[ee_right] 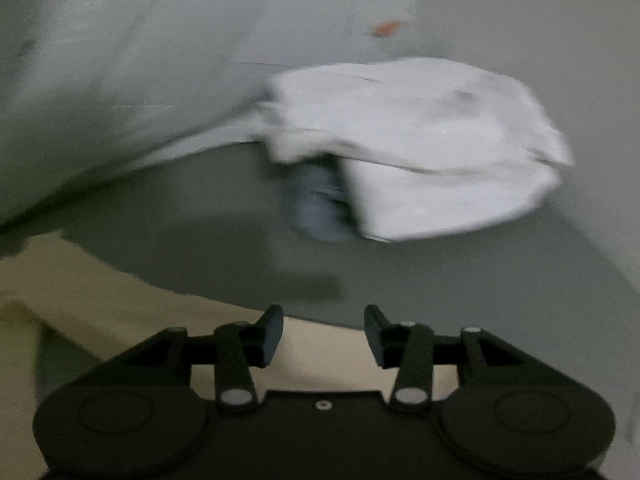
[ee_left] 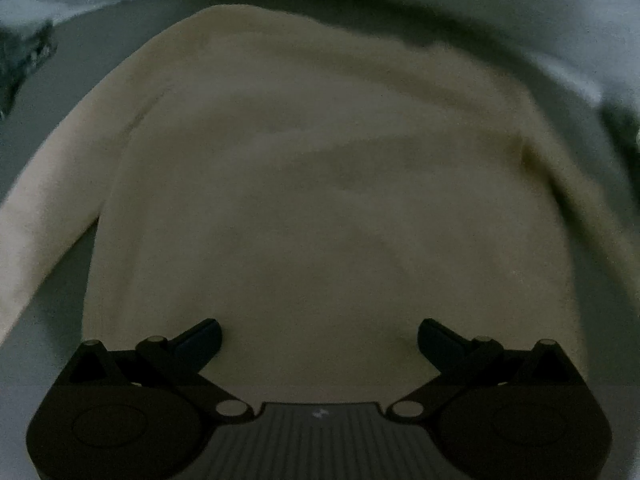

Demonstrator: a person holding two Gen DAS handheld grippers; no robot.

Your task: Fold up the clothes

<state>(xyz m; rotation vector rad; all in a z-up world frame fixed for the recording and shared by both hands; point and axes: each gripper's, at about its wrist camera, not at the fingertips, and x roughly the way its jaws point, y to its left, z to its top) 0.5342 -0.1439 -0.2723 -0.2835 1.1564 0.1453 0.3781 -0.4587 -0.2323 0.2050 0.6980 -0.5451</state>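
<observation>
A cream long-sleeved sweater (ee_left: 320,184) lies flat on a grey surface (ee_left: 72,92) and fills the left wrist view, one sleeve running to the lower left (ee_left: 44,216). My left gripper (ee_left: 319,340) is wide open and empty, just above the sweater's near part. In the right wrist view a cream sleeve (ee_right: 120,296) crosses from the left under my right gripper (ee_right: 323,334), which is open and empty over the sleeve's edge.
A folded white garment (ee_right: 432,148) lies on the grey surface (ee_right: 480,272) ahead of the right gripper, with a blue-grey item (ee_right: 320,208) partly under it. A pale pillow or bedding (ee_right: 100,92) rises at the left. A small orange mark (ee_right: 386,28) shows farther back.
</observation>
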